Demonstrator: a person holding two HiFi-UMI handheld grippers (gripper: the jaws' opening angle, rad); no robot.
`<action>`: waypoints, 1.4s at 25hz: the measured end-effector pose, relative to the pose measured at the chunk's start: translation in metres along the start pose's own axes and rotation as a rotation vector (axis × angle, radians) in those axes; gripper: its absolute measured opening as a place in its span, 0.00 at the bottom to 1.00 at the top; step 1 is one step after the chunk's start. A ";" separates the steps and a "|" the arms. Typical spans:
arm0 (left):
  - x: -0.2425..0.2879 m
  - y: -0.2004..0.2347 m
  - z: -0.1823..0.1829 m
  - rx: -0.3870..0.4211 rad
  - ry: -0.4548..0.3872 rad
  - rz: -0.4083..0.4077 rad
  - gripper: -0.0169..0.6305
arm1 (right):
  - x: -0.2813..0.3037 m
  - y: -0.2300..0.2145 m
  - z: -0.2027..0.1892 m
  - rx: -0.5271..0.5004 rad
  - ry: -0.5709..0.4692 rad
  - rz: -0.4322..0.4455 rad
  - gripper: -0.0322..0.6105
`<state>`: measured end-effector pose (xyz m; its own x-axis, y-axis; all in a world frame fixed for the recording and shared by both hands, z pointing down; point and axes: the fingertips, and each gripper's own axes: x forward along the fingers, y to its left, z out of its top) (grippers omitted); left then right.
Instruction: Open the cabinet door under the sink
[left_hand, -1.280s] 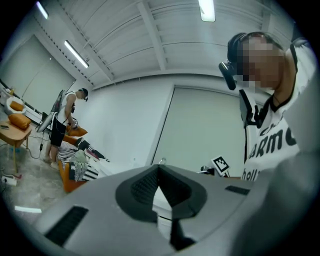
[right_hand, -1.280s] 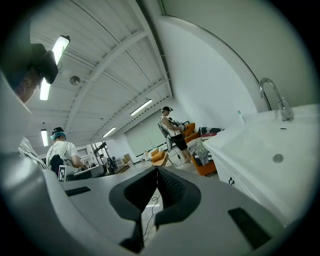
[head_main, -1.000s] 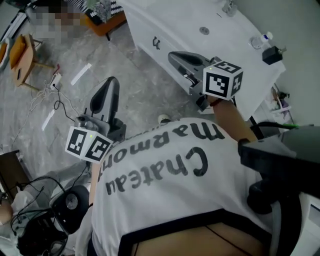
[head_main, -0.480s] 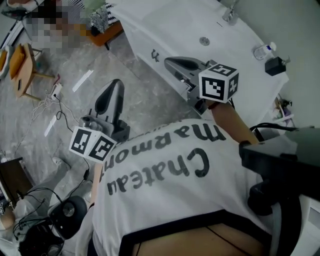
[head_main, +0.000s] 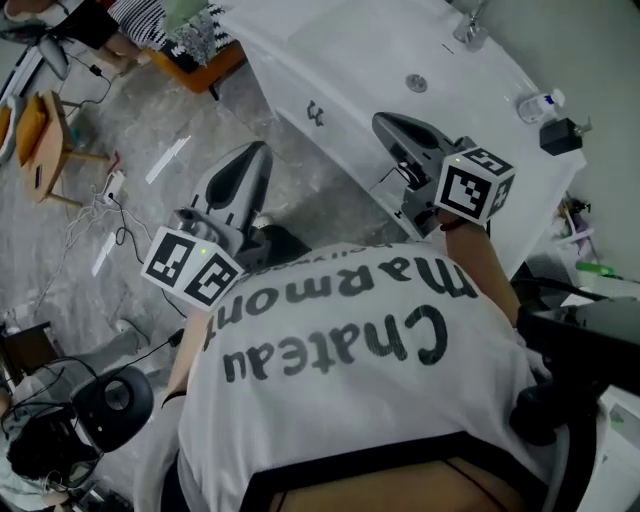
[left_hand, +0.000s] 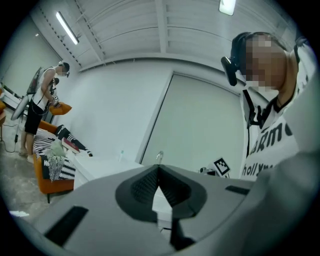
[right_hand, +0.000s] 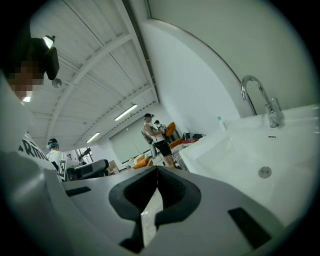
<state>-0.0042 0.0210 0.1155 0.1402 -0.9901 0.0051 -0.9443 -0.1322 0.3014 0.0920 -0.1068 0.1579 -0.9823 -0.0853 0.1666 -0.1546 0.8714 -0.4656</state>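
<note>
Stood at the white bathroom vanity (head_main: 535, 165) in a white T-shirt (head_main: 350, 340) with dark lettering, a grey hand-held gripper with a marker cube in each hand. Held the left gripper (head_main: 257, 152) out over the grey marbled floor (head_main: 150, 130), near the vanity's front but apart from it; showed its ribbed dark pads (left_hand: 145, 187) pressed together at the tips, nothing pinched between them. Held the right gripper (head_main: 385, 120) at the near edge of the white sink basin (head_main: 340, 40), above the vanity's front; showed its dark pads (right_hand: 132, 192) likewise closed tip to tip, empty. Left untouched the white cabinet door (head_main: 298, 92) under the sink, seemingly shut flush, its small dark handle (head_main: 315, 113) lying in the head view between the two gripper tips and clear of both. Faced, along the basin, a round metal drain (head_main: 416, 83), a curved chrome faucet (head_main: 470, 28), a small clear bottle with a blue cap (head_main: 538, 102) and a black box-shaped object (head_main: 560, 135). Caught, well behind, an orange seat (head_main: 205, 55) bearing patterned black-and-white cloth (head_main: 205, 35), white cables (head_main: 85, 200) strewn on the floor, and another person (right_hand: 156, 132) standing.
</note>
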 end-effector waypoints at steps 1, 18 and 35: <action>0.008 0.006 0.002 0.006 0.016 -0.018 0.04 | 0.000 -0.005 0.006 0.001 -0.020 -0.014 0.06; 0.104 0.175 0.072 0.021 0.115 -0.421 0.04 | 0.112 -0.033 0.068 -0.012 -0.246 -0.350 0.06; 0.147 0.197 -0.052 0.267 0.426 -0.780 0.04 | 0.169 -0.037 -0.027 -0.101 -0.021 -0.303 0.06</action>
<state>-0.1536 -0.1483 0.2256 0.8123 -0.5224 0.2593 -0.5665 -0.8126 0.1373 -0.0658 -0.1404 0.2269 -0.8955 -0.3569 0.2659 -0.4298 0.8486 -0.3084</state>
